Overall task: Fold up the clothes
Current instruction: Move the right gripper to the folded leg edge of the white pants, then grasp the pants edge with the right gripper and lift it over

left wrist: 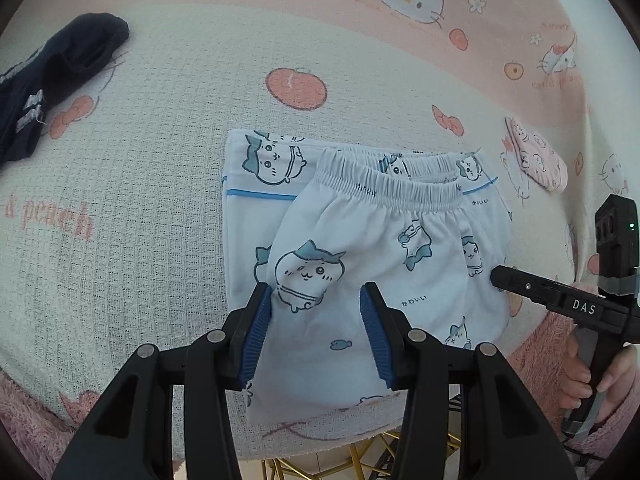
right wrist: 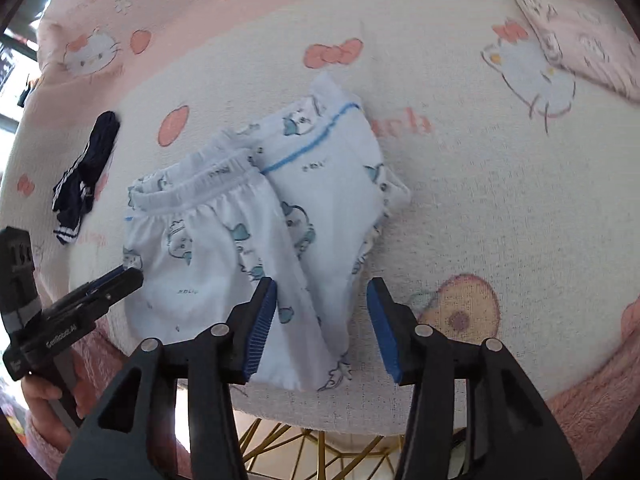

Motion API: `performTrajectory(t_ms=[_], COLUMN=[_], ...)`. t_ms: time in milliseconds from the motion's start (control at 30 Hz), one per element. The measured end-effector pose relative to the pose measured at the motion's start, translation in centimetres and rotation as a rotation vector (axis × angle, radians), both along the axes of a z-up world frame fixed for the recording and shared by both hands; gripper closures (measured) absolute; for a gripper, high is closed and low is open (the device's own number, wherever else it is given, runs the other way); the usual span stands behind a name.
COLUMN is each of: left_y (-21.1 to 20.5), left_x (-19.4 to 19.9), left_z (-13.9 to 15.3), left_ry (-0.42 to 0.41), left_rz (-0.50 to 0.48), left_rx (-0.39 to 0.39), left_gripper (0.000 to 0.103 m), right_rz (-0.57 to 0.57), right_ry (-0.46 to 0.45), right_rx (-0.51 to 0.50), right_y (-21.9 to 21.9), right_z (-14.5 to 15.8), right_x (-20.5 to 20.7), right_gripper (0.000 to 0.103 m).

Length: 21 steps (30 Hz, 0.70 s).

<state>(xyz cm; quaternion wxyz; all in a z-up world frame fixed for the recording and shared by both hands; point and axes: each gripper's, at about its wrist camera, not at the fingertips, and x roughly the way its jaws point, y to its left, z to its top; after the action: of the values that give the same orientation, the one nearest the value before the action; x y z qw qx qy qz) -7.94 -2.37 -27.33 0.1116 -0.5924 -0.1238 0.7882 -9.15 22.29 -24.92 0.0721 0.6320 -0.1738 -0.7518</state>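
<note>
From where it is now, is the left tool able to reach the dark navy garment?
Probably yes. The navy garment lies alone on the blanket, apart from the white cartoon-print shorts. The left tool is open and holds nothing, and nothing stands between them.

Soft daylight, fisheye-bent edges (right view slightly motion-blurred).
</note>
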Motion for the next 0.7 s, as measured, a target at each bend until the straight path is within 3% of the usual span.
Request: performTrajectory(t_ms=[33, 67, 133, 167, 267, 367, 467, 533, 700], left_y=[0.0, 0.0, -0.2, -0.3, -1.1, -1.8, -2.1, -1.5, 2.1], left_x=[-0.1, -0.2, -0.1, -0.1, 0.3, -0.2, -0.9, -1.3, -2.4], left_z=[0.0, -0.1, 0.3, 0.6, 1.3, 1.3, 1.7, 1.8, 0.7], left_ry=[0.0, 0.0, 0.007, 0.011, 0.02, 0.012, 0.02, 0.015, -0.042], left_rz=[0.001, 0.003, 0.003, 0.006, 0.023, 0.065, 0.063, 0.044, -0.102], left_rx=[0.003, 0.006, 0.017, 0.028, 0.09, 0.217, 0.309, 0.338, 0.299], left_gripper=[0.055, 0.055, 0.055, 0.055, 0.055, 0.055, 0.055, 0.055, 0.055], right_rz=[0.013, 0.03, 0.072, 0.087, 0.159, 0.278, 0.338, 0.35, 0.359], right_ry=[0.003, 0.024, 0.034, 0.035, 0.094, 0.162, 0.163, 0.152, 0.135], right_rx=[-0.025, -0.039, -0.084, -0.119, -0.175, -0.205, -0.263, -0.293, -0.292], right_y=[-0.1, -0.4, -1.2, -1.8, -4.2, -7.7, -9.8, -10.5, -11.2], right_z=[-0.4, -0.5, -0.5, -0.4, 1.1, 2.8, 2.4, 1.7, 0.5], right_x=[-0.1, -0.2, -0.6, -1.0, -1.6, -1.7, -1.5, -1.3, -1.1], right_gripper=[0.034, 0.033, 0.067, 0.093, 0.093, 0.093, 0.089, 0.086, 0.082])
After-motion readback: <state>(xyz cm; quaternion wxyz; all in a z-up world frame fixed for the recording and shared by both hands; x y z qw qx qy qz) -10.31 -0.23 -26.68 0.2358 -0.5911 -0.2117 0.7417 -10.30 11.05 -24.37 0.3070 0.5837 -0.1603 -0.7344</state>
